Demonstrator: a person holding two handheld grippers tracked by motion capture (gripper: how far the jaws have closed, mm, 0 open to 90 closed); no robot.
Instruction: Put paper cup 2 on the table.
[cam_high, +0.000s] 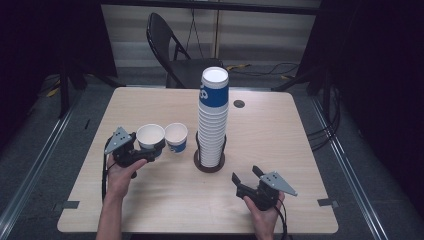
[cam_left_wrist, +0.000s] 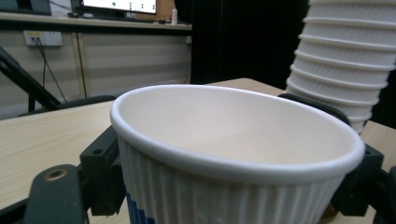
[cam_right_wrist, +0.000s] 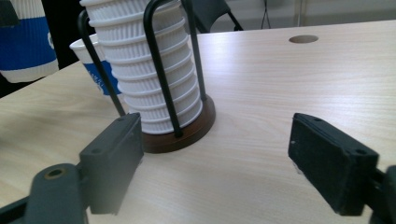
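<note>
A white ribbed paper cup with a blue band (cam_high: 150, 135) (cam_left_wrist: 233, 154) sits between the jaws of my left gripper (cam_high: 151, 149) (cam_left_wrist: 229, 191), which is shut on its sides at the table's left. Right beside it a second such cup (cam_high: 176, 137) (cam_right_wrist: 95, 70) stands upright on the table. A tall stack of cups (cam_high: 213, 117) (cam_left_wrist: 345, 60) (cam_right_wrist: 149, 70) stands in a black wire holder with a brown round base (cam_high: 209, 166) (cam_right_wrist: 187, 133) at the table's middle. My right gripper (cam_high: 246, 173) (cam_right_wrist: 222, 163) is open and holds nothing, low over the table to the right and near side of the holder's base.
The wooden table (cam_high: 280, 130) has a round cable hole (cam_high: 239, 104) (cam_right_wrist: 303, 38) behind the stack. A black folding chair (cam_high: 175, 55) stands beyond the far edge. Bare tabletop lies to the right of the stack and along the near edge.
</note>
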